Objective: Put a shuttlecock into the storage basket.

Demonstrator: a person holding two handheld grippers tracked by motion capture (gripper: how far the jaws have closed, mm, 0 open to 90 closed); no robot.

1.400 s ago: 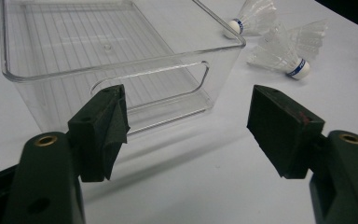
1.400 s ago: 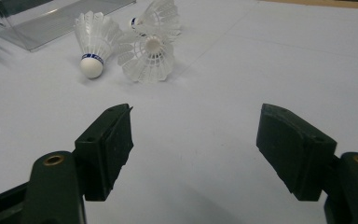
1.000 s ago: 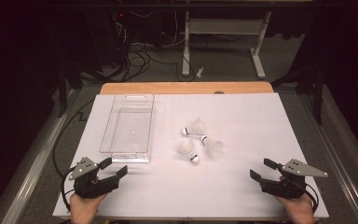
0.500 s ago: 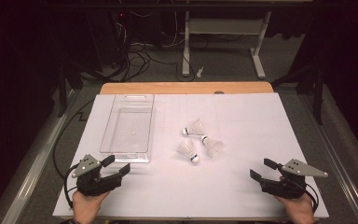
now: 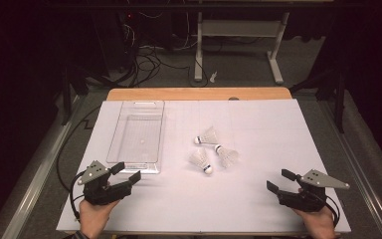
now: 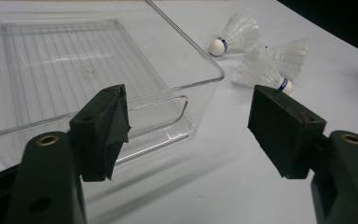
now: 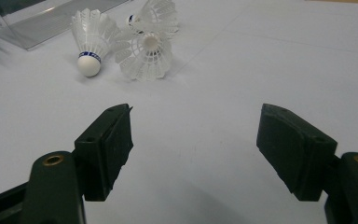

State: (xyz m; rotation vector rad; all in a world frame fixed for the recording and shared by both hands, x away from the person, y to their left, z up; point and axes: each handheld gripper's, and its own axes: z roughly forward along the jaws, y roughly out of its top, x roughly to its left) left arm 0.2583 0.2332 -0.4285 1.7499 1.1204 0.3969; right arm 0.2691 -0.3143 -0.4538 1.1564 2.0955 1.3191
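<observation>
shuttles: three lying mid-table, clustered, right of the tray; far one [image 5: 208, 136], near one [image 5: 200, 160], right one [image 5: 226, 156]; near and right close together, perhaps touching.
tray: clear tray [image 5: 138, 135] left of the cluster, nothing inside, near end just beyond left gripper.
left gripper [image 5: 127, 172]: jaws wide apart, holding nothing, aimed past the tray corner toward the shuttles.
right gripper [image 5: 280, 180]: jaws wide apart, holding nothing, well apart from the cluster.
risk, skirt: feather skirts likely soft; hard pinch could crush or deform.
risk, roll: light, round cork; nudge from one jaw could roll a shuttle away.
risk, double: tight cluster; could catch two, or knock a neighbour.
risk, tray: light tray may slide if the left jaw clips its wall.
</observation>
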